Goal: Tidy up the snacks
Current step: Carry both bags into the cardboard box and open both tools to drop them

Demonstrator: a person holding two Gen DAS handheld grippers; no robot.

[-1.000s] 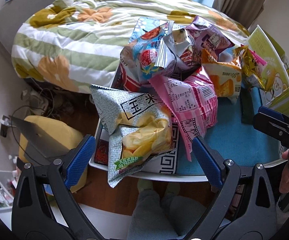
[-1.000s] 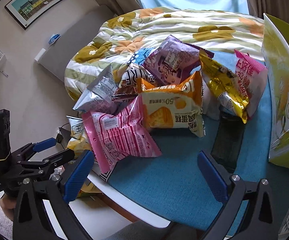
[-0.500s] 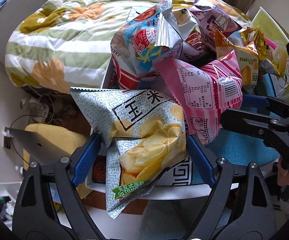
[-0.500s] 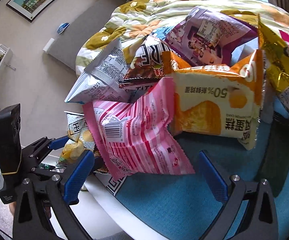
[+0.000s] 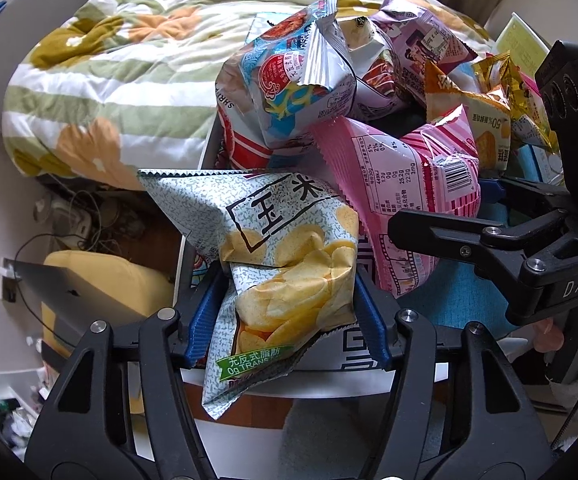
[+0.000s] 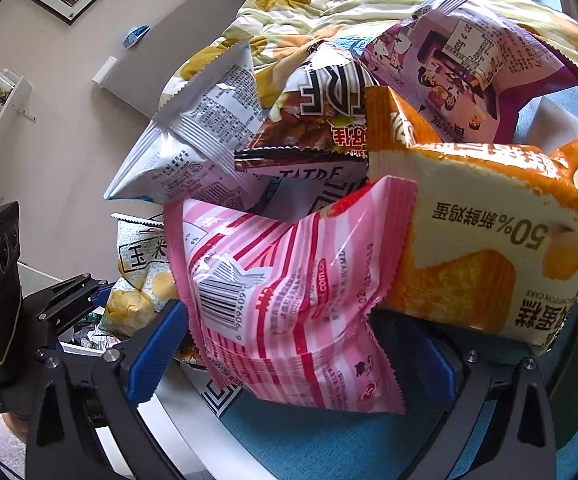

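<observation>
A pile of snack bags lies on a small table with a blue mat. My left gripper is shut on the grey-green corn chip bag, which hangs over the table's front edge. That bag also shows in the right wrist view. My right gripper is open, its blue pads on either side of the pink striped bag. The pink striped bag also shows in the left wrist view. An orange cake bag lies right of it.
Behind are a silver-blue shrimp chip bag, a purple bag and a brown bag. A bed with a flowered quilt stands beyond the table. A yellow cushion and cables lie on the floor at the left.
Both grippers have moved forward into the pile. My left gripper has closed on the corn chip bag. My right gripper now straddles the pink striped bag.
</observation>
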